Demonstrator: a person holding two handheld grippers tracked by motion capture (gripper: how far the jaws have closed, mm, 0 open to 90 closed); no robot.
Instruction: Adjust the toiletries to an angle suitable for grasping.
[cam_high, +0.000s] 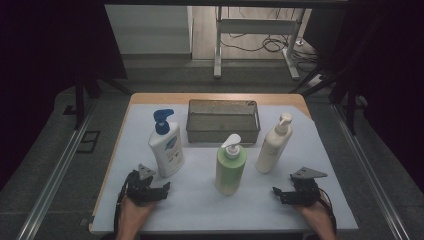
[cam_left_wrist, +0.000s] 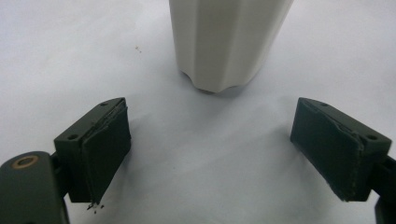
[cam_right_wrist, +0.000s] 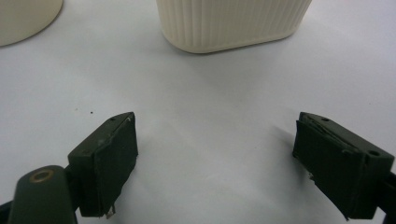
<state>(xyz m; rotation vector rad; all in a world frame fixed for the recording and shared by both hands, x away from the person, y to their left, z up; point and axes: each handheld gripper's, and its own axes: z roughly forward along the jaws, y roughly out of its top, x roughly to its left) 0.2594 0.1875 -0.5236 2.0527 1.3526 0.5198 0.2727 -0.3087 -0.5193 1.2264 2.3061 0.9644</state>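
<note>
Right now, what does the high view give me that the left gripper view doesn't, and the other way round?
High view: blue-pump white bottle, green bottle, cream bottle, mesh basket behind them, right gripper.
Left gripper view: close-up of a pale bottle's lobed base, standing apart ahead of the wide-open jaws; I cannot tell which bottle it is.
Both: left gripper, holding nothing, and the white table cover.

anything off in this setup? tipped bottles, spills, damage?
Nothing stands out. The blue-pump bottle, green bottle and cream bottle all stand upright on the white mat, with no spill. The mesh basket sits square behind them. The left gripper and right gripper rest open near the front edge, holding nothing.
</note>
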